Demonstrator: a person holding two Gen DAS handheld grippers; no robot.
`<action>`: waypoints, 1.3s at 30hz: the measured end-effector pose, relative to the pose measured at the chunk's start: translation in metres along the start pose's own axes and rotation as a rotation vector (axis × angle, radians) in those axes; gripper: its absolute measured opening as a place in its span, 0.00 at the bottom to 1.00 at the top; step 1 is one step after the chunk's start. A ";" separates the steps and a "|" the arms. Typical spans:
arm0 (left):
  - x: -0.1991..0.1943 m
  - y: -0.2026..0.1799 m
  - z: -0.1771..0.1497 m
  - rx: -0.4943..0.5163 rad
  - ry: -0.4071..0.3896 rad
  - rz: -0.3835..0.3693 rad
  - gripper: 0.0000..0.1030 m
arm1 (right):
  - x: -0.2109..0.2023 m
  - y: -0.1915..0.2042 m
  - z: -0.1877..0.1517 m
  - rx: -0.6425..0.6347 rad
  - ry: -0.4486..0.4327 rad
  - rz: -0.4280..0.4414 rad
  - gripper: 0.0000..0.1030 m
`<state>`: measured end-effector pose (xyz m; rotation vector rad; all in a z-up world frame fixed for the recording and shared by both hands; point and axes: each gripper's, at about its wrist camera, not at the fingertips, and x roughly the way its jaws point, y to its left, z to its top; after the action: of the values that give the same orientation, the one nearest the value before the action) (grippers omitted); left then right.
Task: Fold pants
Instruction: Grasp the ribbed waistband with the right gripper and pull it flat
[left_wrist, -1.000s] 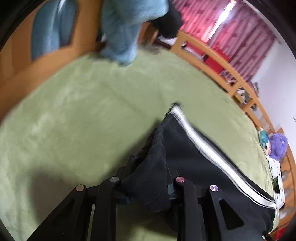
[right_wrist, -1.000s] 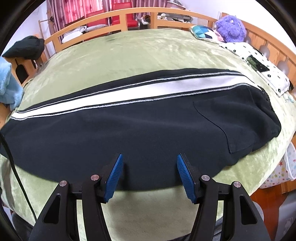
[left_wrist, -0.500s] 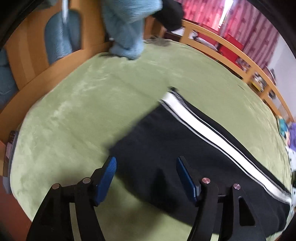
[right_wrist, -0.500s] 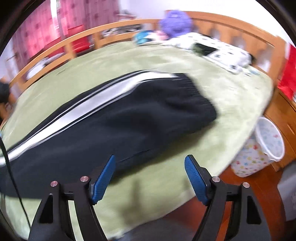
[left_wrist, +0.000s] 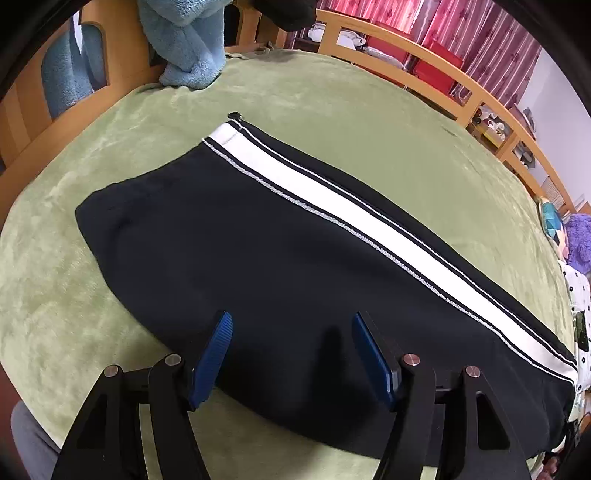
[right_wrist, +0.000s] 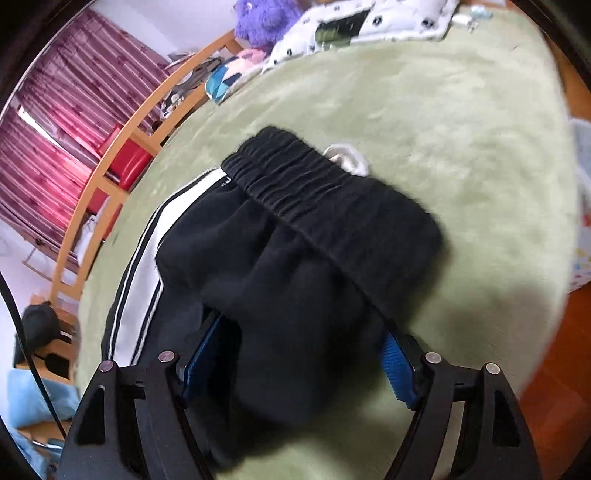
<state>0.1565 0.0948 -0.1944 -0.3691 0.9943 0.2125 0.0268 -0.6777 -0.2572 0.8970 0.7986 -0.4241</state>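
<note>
Black pants (left_wrist: 258, 240) with a white side stripe (left_wrist: 332, 199) lie flat along a green blanket (left_wrist: 332, 103). Their cuff end (left_wrist: 221, 136) points to the far left. My left gripper (left_wrist: 291, 321) hangs open over the near edge of the leg, with nothing pressed between its blue pads (left_wrist: 212, 354). At the other end, the gathered waistband (right_wrist: 332, 195) of the pants (right_wrist: 295, 258) lies just ahead of my right gripper (right_wrist: 299, 332). Its jaws are opening, and a bulge of black fabric sits loosely between them, partly hiding the pads (right_wrist: 399, 369).
A wooden bed rail (left_wrist: 443, 74) runs round the far side. Blue fleece (left_wrist: 184, 44) hangs at the far left. A purple plush (right_wrist: 266, 18) and a spotted white cloth (right_wrist: 369, 26) lie beyond the waistband. A patterned bin (right_wrist: 583, 221) and orange floor (right_wrist: 554, 369) lie off the bed's edge.
My left gripper let go of the bunched leg end, opened and drew back; the leg now lies flat. My right gripper swept along the pants to the waistband, rolled and widened.
</note>
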 end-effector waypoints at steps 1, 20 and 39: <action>0.001 -0.003 0.000 0.000 -0.001 -0.003 0.63 | 0.006 0.001 0.004 0.012 -0.003 0.007 0.79; 0.005 -0.029 -0.005 0.095 -0.014 -0.027 0.63 | -0.007 0.016 0.024 -0.346 -0.028 -0.122 0.58; 0.027 -0.058 0.045 0.244 -0.014 -0.059 0.63 | 0.108 0.256 -0.070 -0.882 0.109 0.023 0.50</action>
<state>0.2254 0.0599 -0.1836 -0.1730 0.9818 0.0392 0.2274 -0.4742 -0.2312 0.1027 0.9538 0.0233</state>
